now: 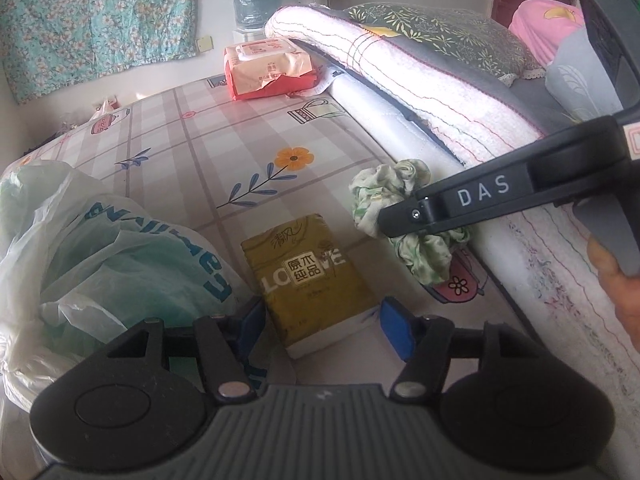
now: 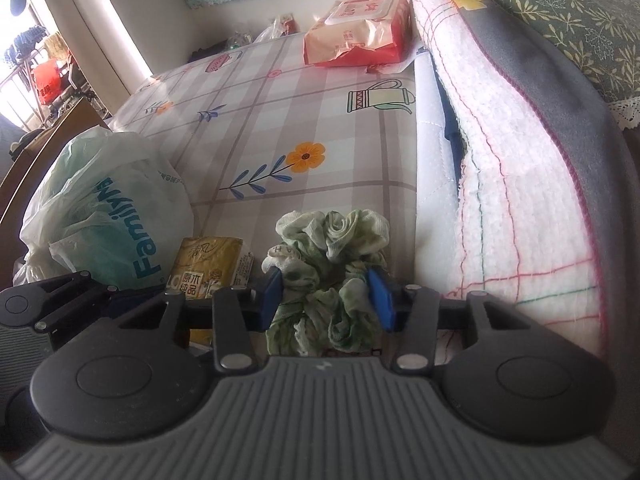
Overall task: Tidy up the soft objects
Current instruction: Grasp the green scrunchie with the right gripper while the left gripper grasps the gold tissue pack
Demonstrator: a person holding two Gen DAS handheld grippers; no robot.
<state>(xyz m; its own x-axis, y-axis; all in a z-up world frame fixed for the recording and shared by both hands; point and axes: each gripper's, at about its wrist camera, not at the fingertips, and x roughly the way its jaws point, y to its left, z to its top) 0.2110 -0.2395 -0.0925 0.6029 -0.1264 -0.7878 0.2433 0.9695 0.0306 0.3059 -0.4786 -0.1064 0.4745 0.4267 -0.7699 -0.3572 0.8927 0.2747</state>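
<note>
A yellow tissue pack [image 1: 312, 276] lies flat on the checked bed sheet [image 1: 224, 148]. My left gripper [image 1: 324, 326] straddles its near end, a blue pad close on each side with a thin gap at the left pad, so it is open. To the right a green-and-white scrunchie [image 2: 332, 240] rests against the folded blanket. My right gripper [image 2: 327, 300] is shut on the scrunchie, its blue pads sunk into the fabric. In the left wrist view one black finger of the right gripper [image 1: 400, 218] crosses the scrunchie [image 1: 384, 188], with a hand behind it.
A white and green plastic bag [image 1: 100, 248] bulges at the left, touching the tissue pack. A red wipes pack [image 1: 268, 68] lies at the far end of the bed. Folded blankets [image 2: 520, 152] and a leaf-print pillow [image 1: 440, 28] pile up along the right.
</note>
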